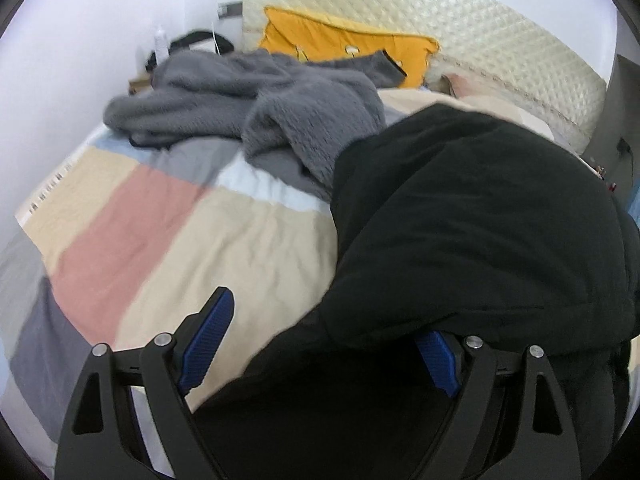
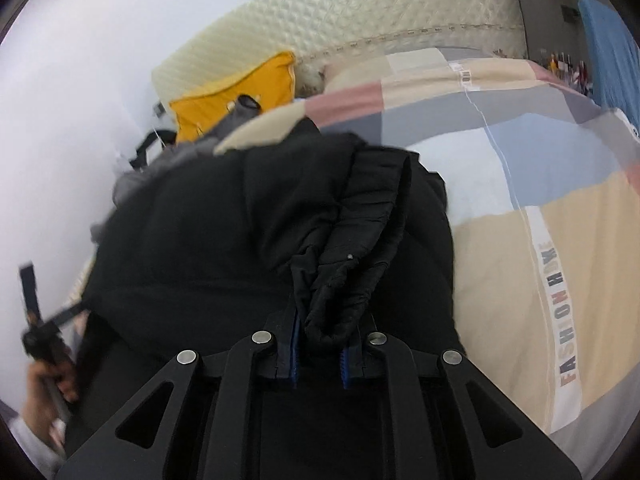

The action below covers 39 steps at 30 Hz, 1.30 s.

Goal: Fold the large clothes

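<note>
Black puffer jacket [image 2: 248, 232] on patchwork duvet [image 1: 224, 236]: bulky, soft, slippery. Right gripper [image 2: 319, 354] clamped narrow on gathered hem; left gripper [image 1: 320, 344] spread wide, fabric draped over one finger. Better grip: seams, cuffs.

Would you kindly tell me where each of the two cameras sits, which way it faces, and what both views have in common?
Left wrist: sits on the left tool, faces across the patchwork quilt toward the headboard; its open blue pads and black linkage show.
Right wrist: sits on the right tool, faces the headboard too; its pads pinch a bunched edge of the black jacket, and the person's other hand shows at far left.
Shared: jacket, quilt, headboard, yellow pillow, grey fleece garment.
</note>
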Motion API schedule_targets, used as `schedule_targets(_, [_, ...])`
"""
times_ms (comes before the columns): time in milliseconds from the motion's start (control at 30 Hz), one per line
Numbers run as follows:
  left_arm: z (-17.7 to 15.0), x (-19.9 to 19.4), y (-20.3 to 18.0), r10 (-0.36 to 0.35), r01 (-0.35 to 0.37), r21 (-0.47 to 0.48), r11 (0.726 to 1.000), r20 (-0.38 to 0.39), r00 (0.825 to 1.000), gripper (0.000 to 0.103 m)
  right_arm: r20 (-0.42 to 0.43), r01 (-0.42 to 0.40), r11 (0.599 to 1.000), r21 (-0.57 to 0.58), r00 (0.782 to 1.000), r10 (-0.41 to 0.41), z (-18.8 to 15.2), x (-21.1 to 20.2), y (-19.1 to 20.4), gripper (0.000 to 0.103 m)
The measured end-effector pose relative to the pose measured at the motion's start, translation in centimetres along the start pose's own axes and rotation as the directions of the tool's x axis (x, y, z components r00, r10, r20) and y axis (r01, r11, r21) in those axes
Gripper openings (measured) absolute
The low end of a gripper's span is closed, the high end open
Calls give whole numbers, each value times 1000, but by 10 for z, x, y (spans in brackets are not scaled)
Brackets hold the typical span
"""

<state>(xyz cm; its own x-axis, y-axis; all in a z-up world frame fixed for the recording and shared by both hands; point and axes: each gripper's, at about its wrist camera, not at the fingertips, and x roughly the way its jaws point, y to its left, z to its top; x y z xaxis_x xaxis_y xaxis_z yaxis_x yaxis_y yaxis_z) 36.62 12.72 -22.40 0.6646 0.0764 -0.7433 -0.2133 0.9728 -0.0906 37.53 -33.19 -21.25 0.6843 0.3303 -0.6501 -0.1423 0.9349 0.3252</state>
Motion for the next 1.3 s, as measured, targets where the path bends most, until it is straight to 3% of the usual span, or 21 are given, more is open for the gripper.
schedule_targets(167, [-7, 21, 3, 7, -9, -27, 1000, -90, 996, 87, -11, 22, 1000, -18, 1000, -22, -3, 11, 0, 13])
schedule_targets(267, [-8, 10, 4, -16, 12, -46, 999, -91, 996, 87, -8, 41, 999, -5, 999, -41, -5, 6, 0, 32])
schedule_targets(300, [-9, 4, 2, -24, 20, -37, 999, -95, 995, 87, -7, 48, 999, 0, 999, -48, -7, 2, -1, 41])
schedule_targets(333, [-10, 0, 1, -33, 30, -27, 999, -102, 994, 88, -9, 41, 999, 11, 999, -40, -9, -2, -2, 59])
schedule_targets(400, [-16, -13, -3, -96, 98, 4, 995, -135, 986, 93, -11, 14, 1000, 26, 1000, -14, -16, -11, 0, 72])
schedule_targets(500, [-24, -41, -5, -126, 130, 34, 991, -99, 987, 95, 26, 47, 999, 5, 999, -47, -20, -33, 11, 72])
schedule_targets(567, [-22, -68, -9, -159, 160, 38, 986, -37, 987, 96, 100, 76, 997, -25, 992, -73, -18, -58, 25, 72])
schedule_targets(700, [1, -95, -37, -198, 193, 77, 978, 69, 978, 96, 224, 110, 987, -118, 971, -82, 0, -83, 59, 75])
schedule_targets(767, [16, -97, -56, -215, 203, 110, 973, 107, 971, 96, 248, 116, 980, -162, 966, -74, 16, -78, 77, 76])
schedule_targets(833, [31, -90, -77, -230, 211, 147, 966, 129, 965, 96, 233, 112, 976, -186, 970, -67, 31, -61, 92, 77])
schedule_targets(967, [58, -50, -114, -198, 176, 194, 965, 99, 975, 96, 191, 117, 975, -188, 978, -80, 53, -14, 99, 77])
schedule_targets(1100, [70, -3, -121, -142, 132, 190, 973, 40, 989, 96, 148, 133, 980, -146, 983, -112, 63, 35, 76, 77])
schedule_targets(1300, [71, 42, -118, -138, 138, 208, 968, -13, 990, 97, 120, 139, 978, -157, 985, -121, 60, 78, 47, 78])
